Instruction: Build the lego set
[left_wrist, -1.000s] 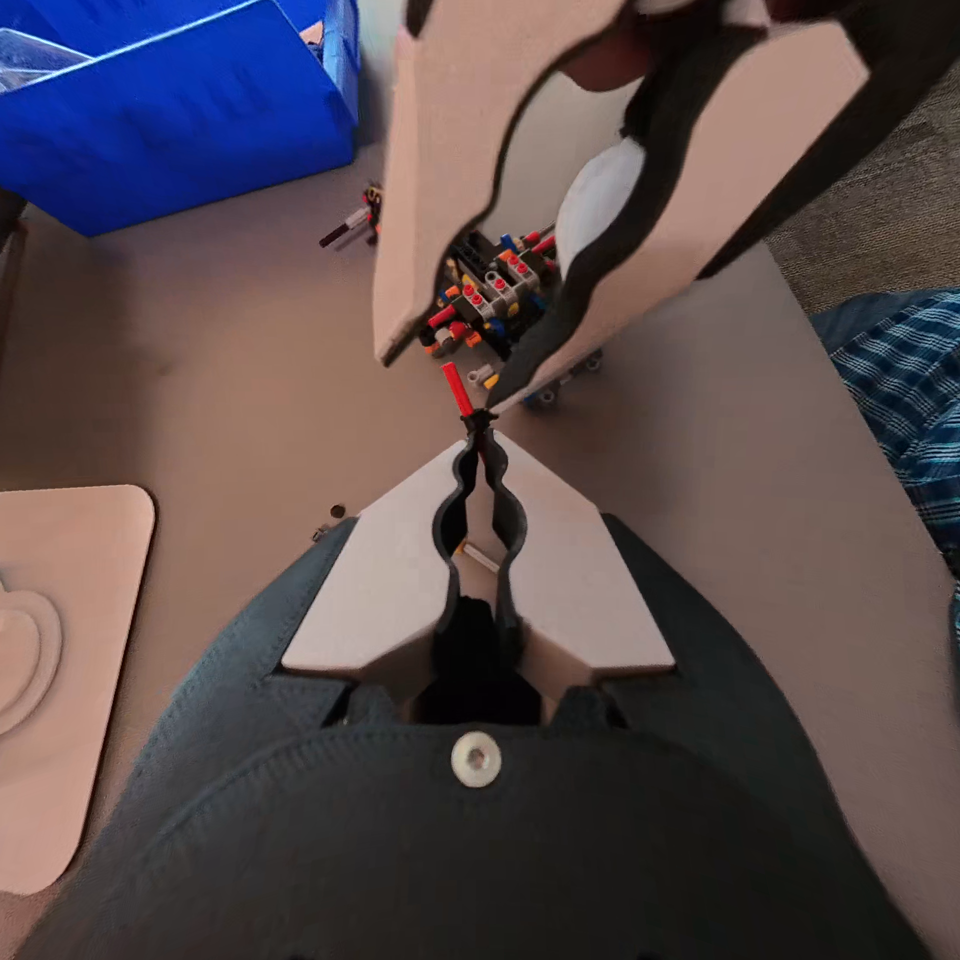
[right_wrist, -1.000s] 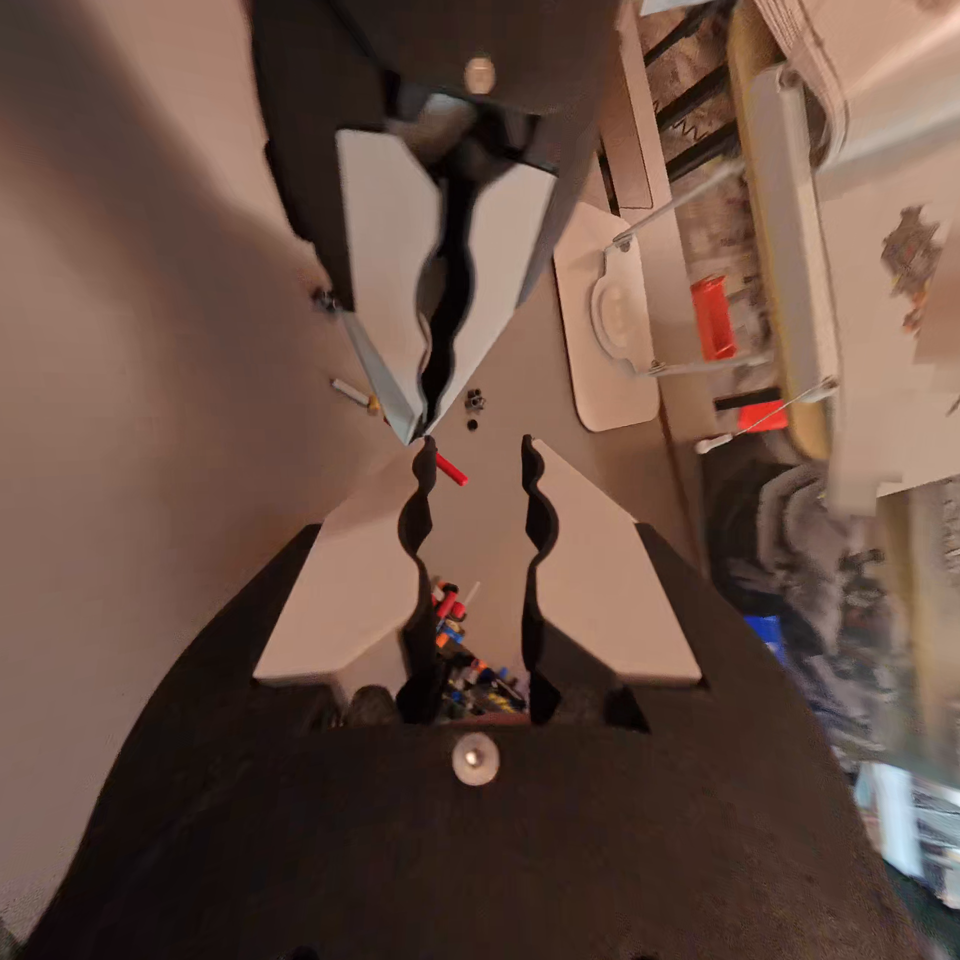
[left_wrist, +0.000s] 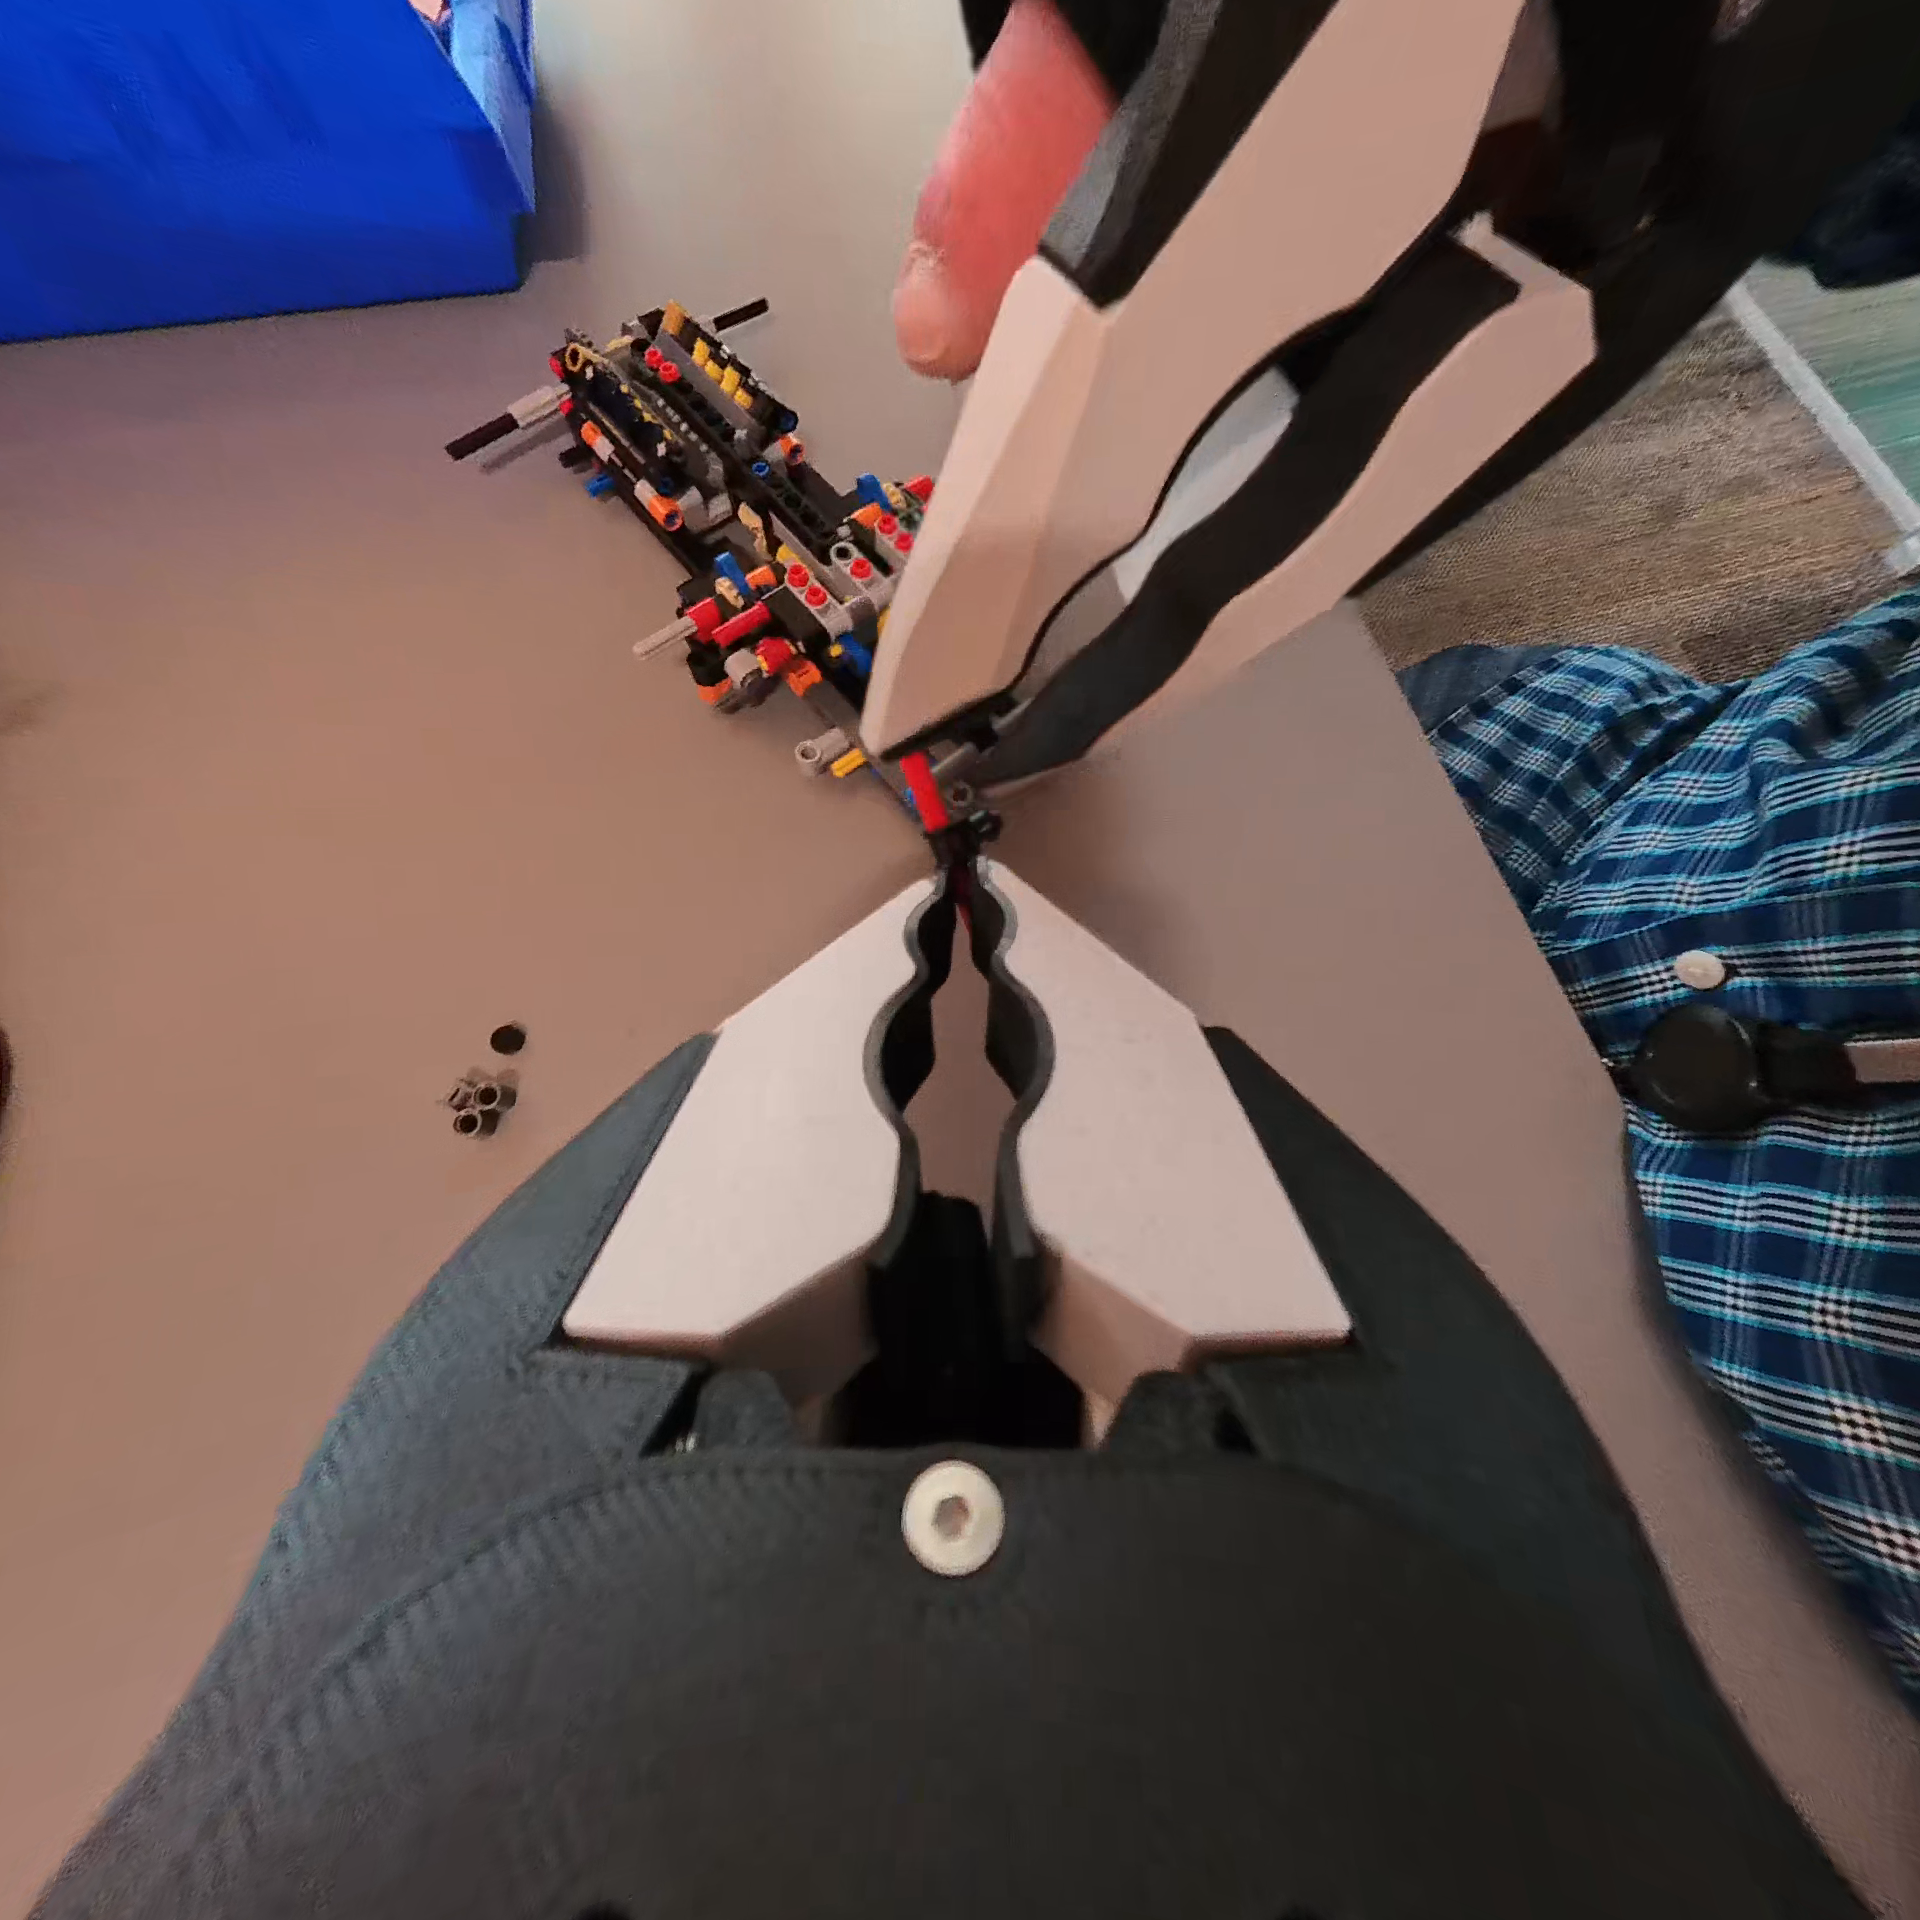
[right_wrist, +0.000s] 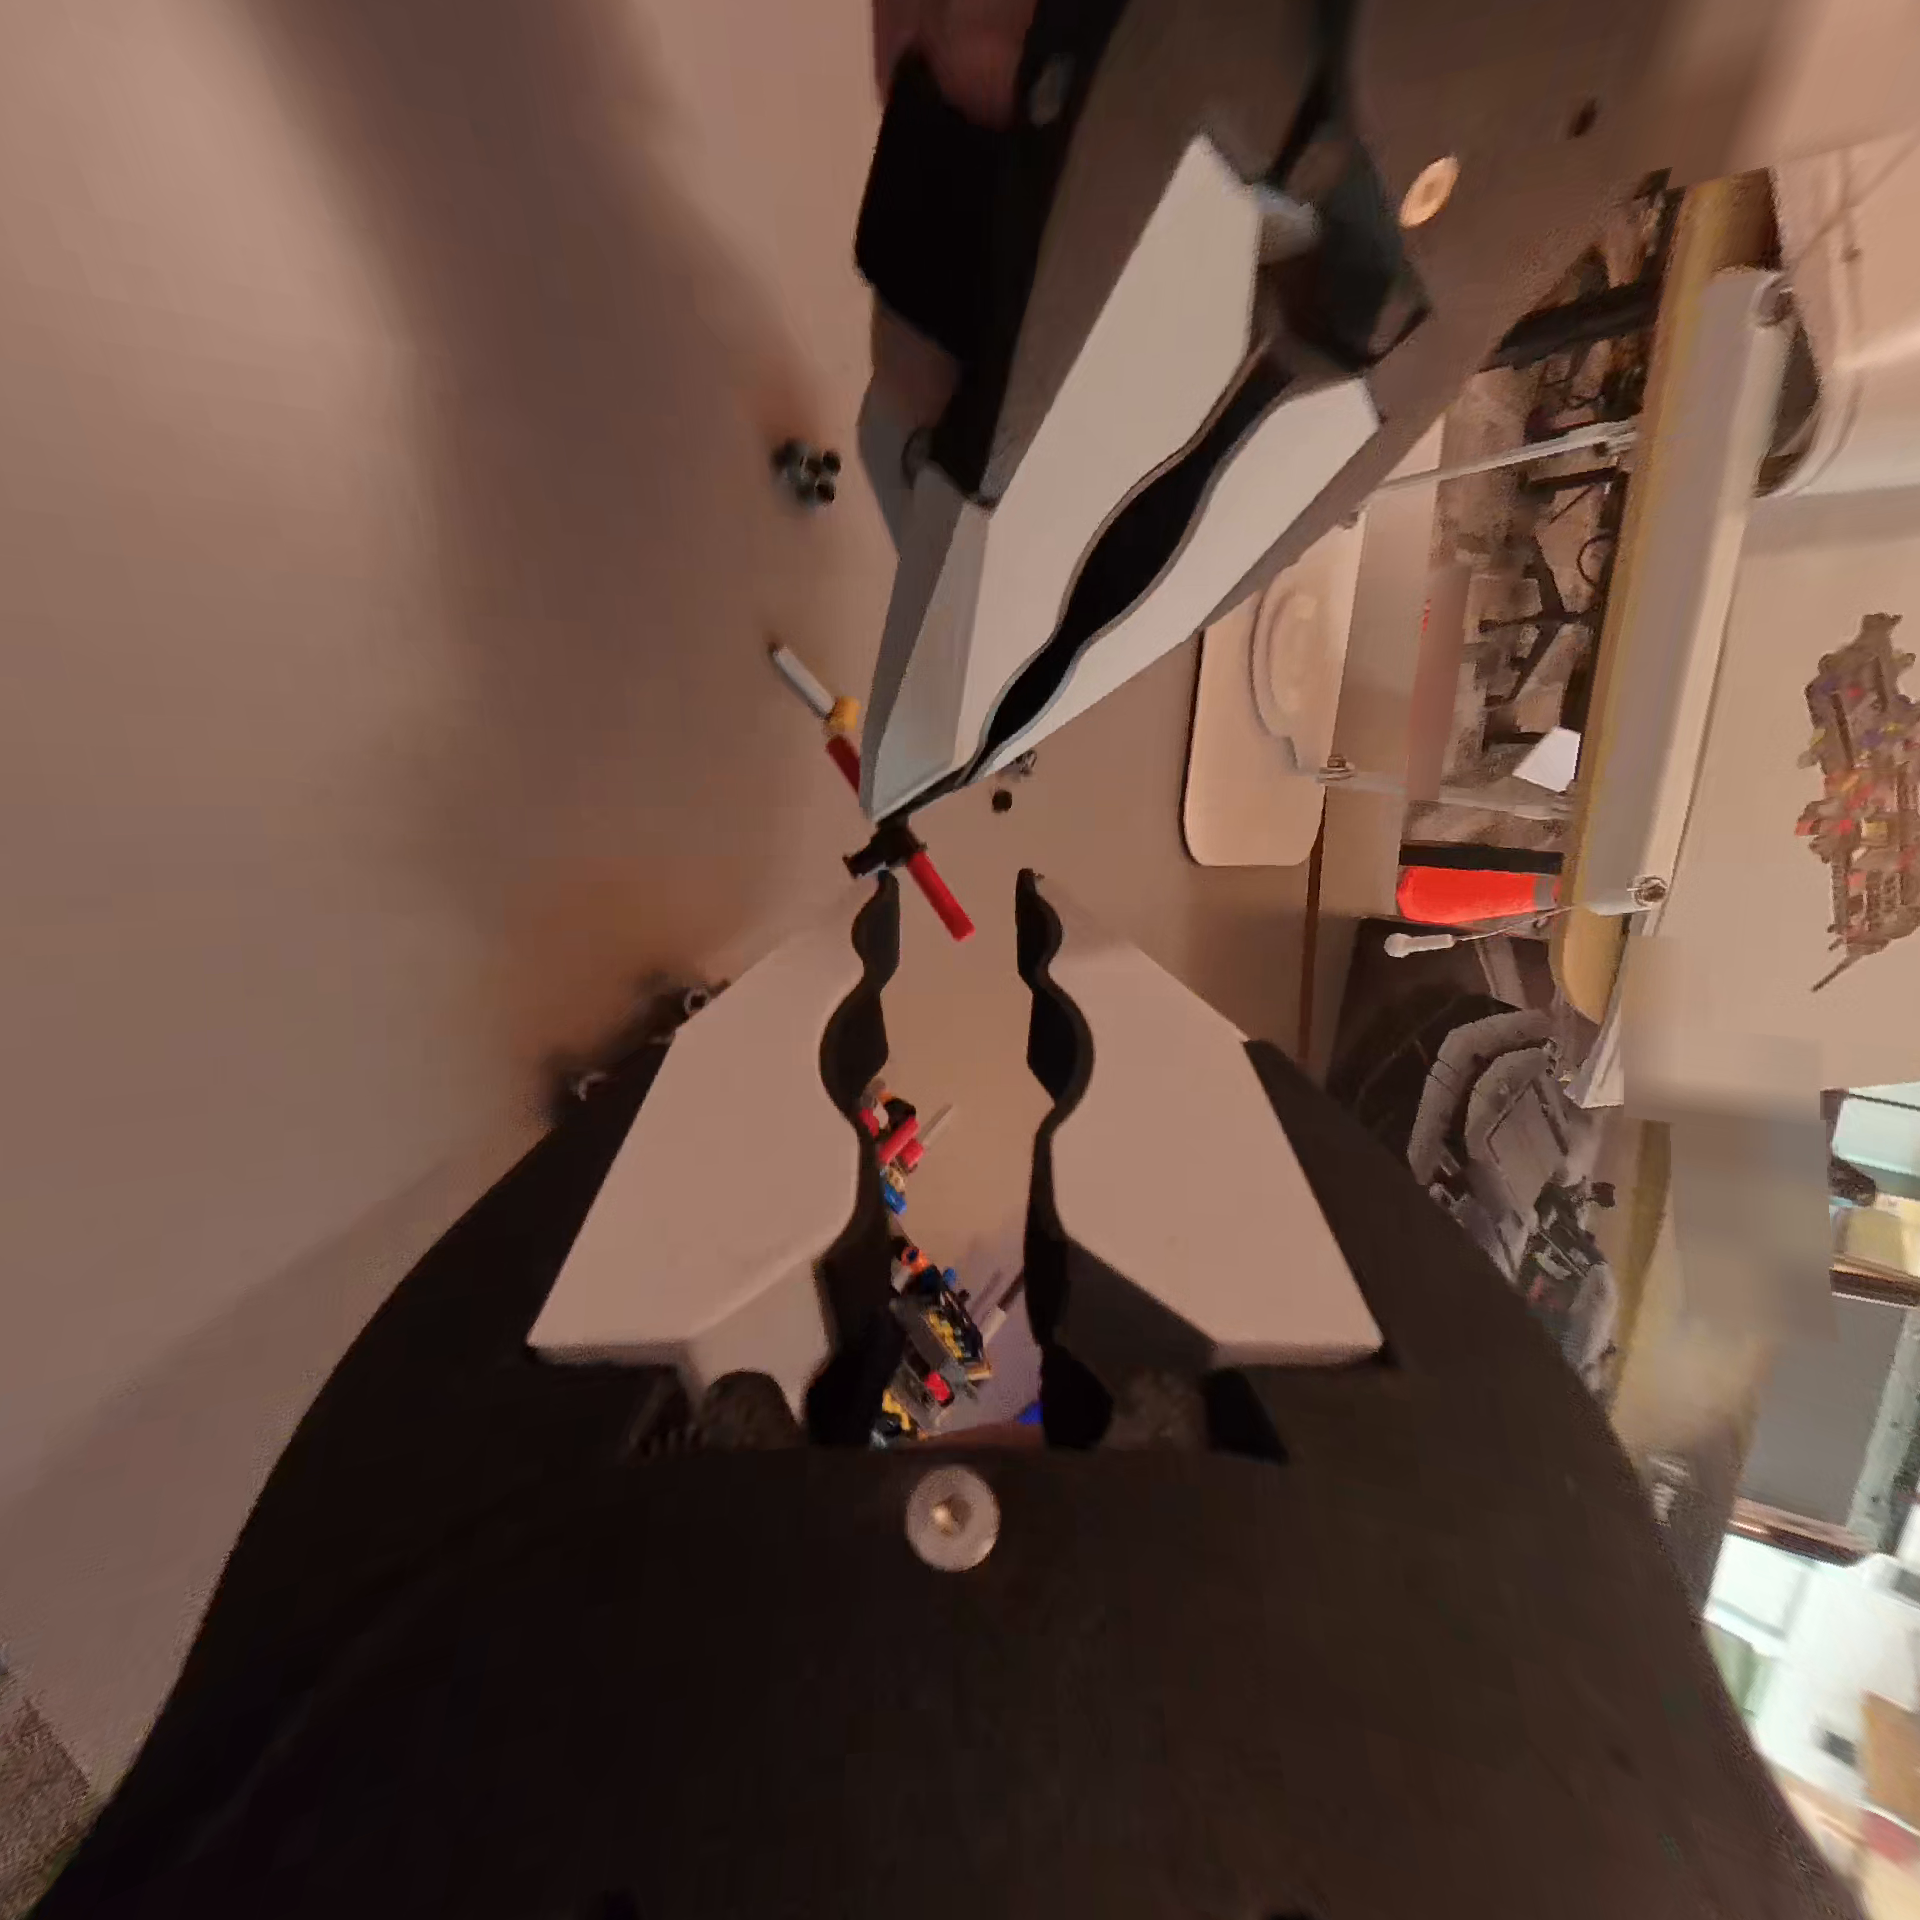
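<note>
My left gripper (left_wrist: 961, 883) is shut on a red axle (left_wrist: 920, 795) with a small black connector (left_wrist: 977, 828) on it, just past the fingertips. The axle's free end points at the long multicoloured lego build (left_wrist: 727, 499) lying on the grey table (left_wrist: 312, 779). My right gripper (left_wrist: 951, 743) comes down from the upper right, jaws open, tips on either side of the axle's free end. In the right wrist view the red axle (right_wrist: 940, 899) lies between the open right gripper's (right_wrist: 956, 883) tips, held by the left gripper (right_wrist: 925, 800). The build (right_wrist: 925, 1299) shows between the fingers.
A blue bin (left_wrist: 239, 156) stands at the far left. Small grey bushes (left_wrist: 483, 1101) and a black disc (left_wrist: 507, 1037) lie on the table. A loose red-yellow-white axle (right_wrist: 821, 696) lies beside the left gripper. A person's checked shirt (left_wrist: 1714, 935) is at the table's right edge.
The right gripper has come down from above the build, and its tips now straddle the axle's free end. The left gripper still holds the axle; its view has shifted, and more of the build shows.
</note>
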